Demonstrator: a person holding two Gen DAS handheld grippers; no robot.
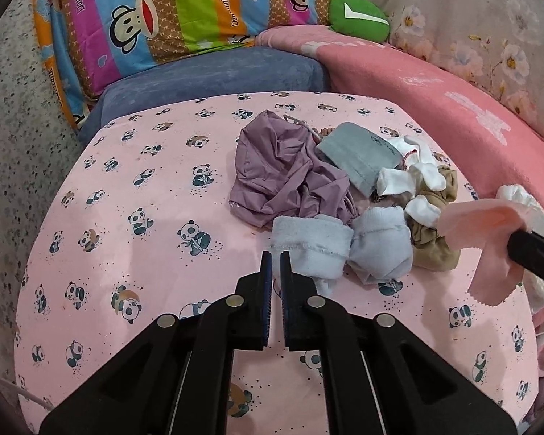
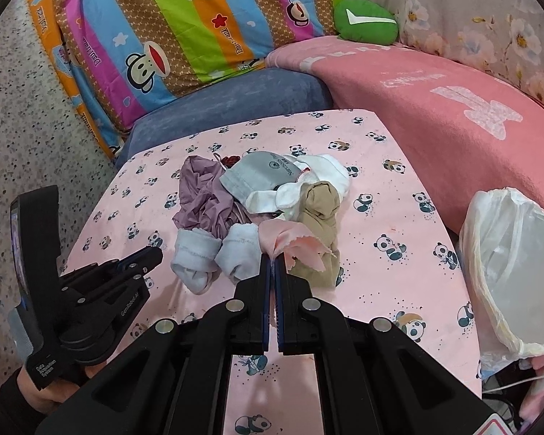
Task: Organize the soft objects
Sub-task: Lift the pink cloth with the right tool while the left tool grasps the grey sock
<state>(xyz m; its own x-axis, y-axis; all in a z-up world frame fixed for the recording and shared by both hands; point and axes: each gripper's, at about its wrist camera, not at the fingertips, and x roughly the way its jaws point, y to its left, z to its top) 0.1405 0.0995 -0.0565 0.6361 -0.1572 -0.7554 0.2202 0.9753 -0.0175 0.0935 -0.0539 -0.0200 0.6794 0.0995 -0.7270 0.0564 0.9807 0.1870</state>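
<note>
One item so far looks to be on its way: a pale pink cloth (image 2: 293, 248) with a pinked edge is pinched in the right gripper (image 2: 273, 259), whose jaws are closed tight on a gathered corner of it so that the rest flares out to about 2 o'clock of the fingertips. In the left wrist view the same cloth hangs clear of the panda-print sheet (image 1: 127, 239), lifted off at 3 o'clock of the pile. Everything else appears unsorted. A heap sits mid-sheet: a crumpled mauve garment (image 2: 203, 195) at its 9 o'clock side, a grey fabric pouch (image 2: 257, 177) with printed lettering at 12 o'clock, white socks (image 2: 308, 185) touching the pouch, a tan stocking bundle (image 2: 319, 224) at 3 o'clock, and two pale blue socks (image 2: 214, 253) side by side at 6 o'clock, nearest the grippers. A white mesh hamper (image 2: 507, 264) lined with a plastic bag stands off the sheet's edge at 3 o'clock; it looks empty from here and is my guess for where things go, though nothing confirms that. So the job reads as barely begun, with the whole pile left.

The left gripper (image 1: 276, 257) has its jaws drawn to a narrow slit with nothing between them. It hovers just short of the nearer blue sock, at that sock's 7 o'clock; whether a fingertip brushes the cuff I cannot tell.
</note>
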